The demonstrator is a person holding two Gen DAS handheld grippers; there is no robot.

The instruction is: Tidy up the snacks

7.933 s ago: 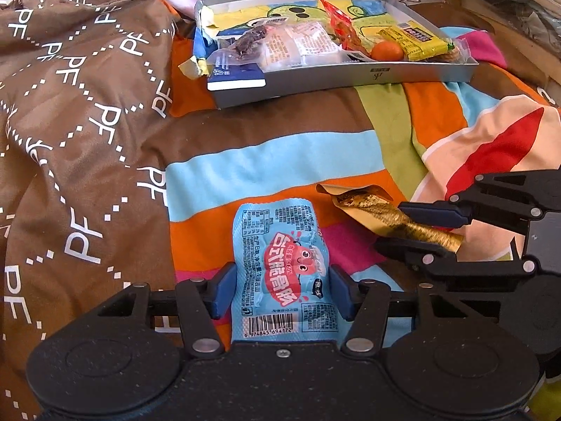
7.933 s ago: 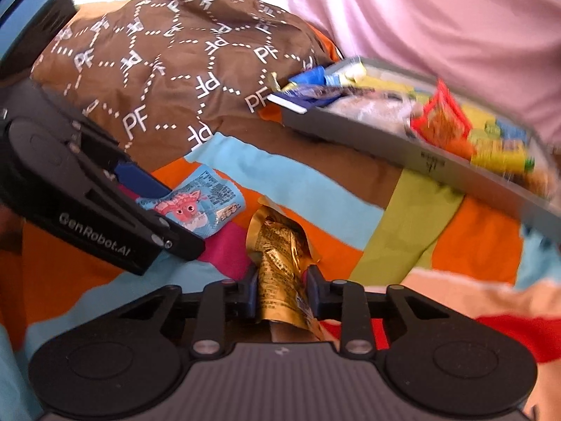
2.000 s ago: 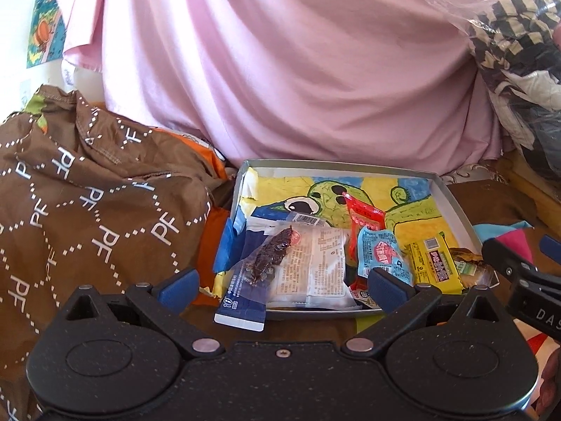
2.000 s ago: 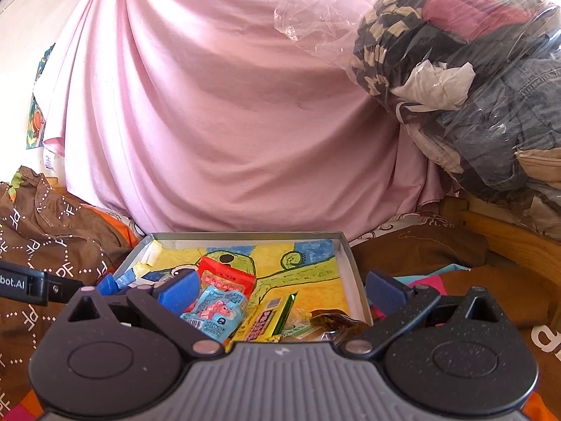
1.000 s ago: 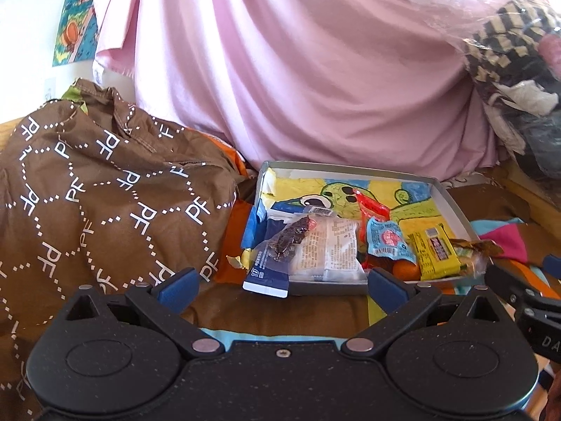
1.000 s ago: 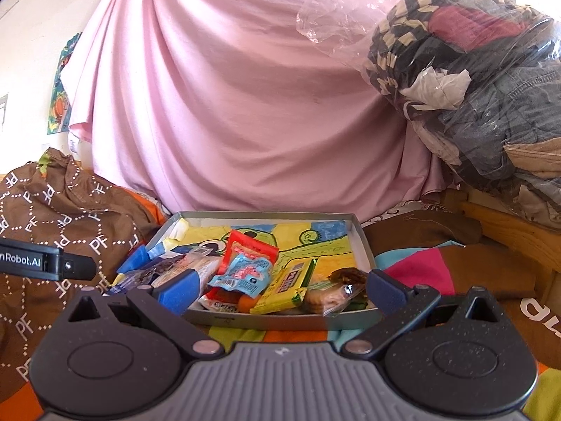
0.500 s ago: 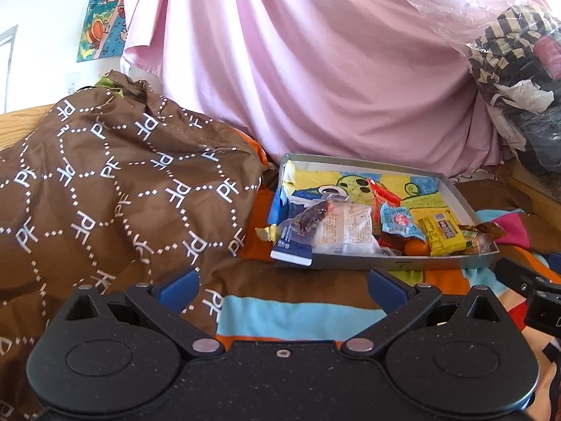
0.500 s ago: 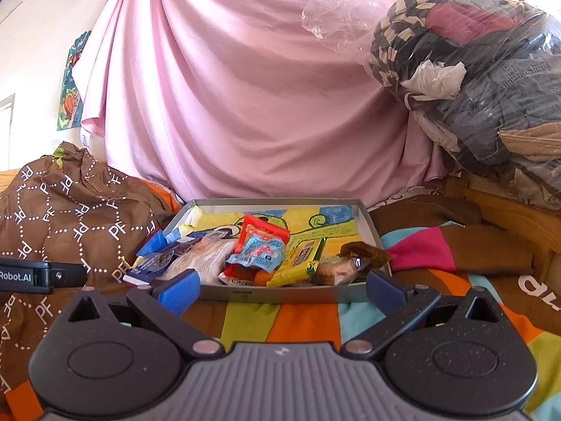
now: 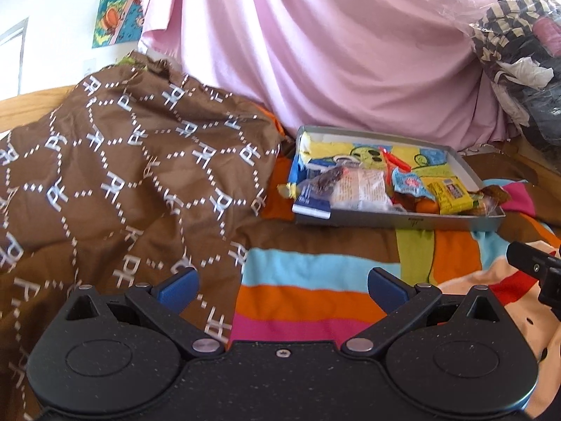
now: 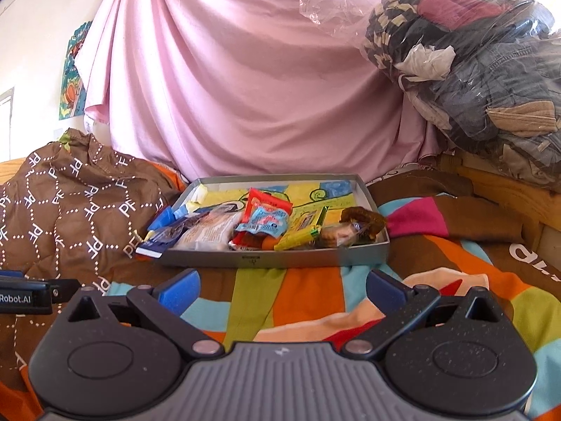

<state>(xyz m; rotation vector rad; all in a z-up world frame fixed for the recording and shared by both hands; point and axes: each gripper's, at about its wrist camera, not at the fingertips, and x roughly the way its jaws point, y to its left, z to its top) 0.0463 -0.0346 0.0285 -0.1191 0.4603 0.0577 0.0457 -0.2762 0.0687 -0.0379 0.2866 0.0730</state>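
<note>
A pink sheet (image 10: 266, 80) hung in soft folds across the whole back of the room, with a bright cartoon poster (image 9: 117, 3) on the white wall at its left edge and a crinkled clear plastic bag of folded clothes (image 10: 466, 63) bulging at its right, above a wooden ledge. Below lay a bedspread (image 9: 315, 273) in flat blocks of blue, orange, pink and green, and a rumpled brown quilt (image 9: 115, 182) printed with white dotted diamonds and letters was heaped on its left part. On the bedspread, against the quilt's edge, sat a shallow rectangular grey tray (image 10: 277, 258) with a yellow cartoon lining. The snacks (image 10: 259, 228) were piled along its near side: glossy crinkled packets in blue, red and yellow, a clear wrapper and a small orange ball, one dark blue packet overhanging the left corner. The left gripper (image 9: 282, 284) stood spread wide with nothing between its blue pads, well short of the tray. The right gripper (image 10: 282, 286) gaped equally wide and empty.
</note>
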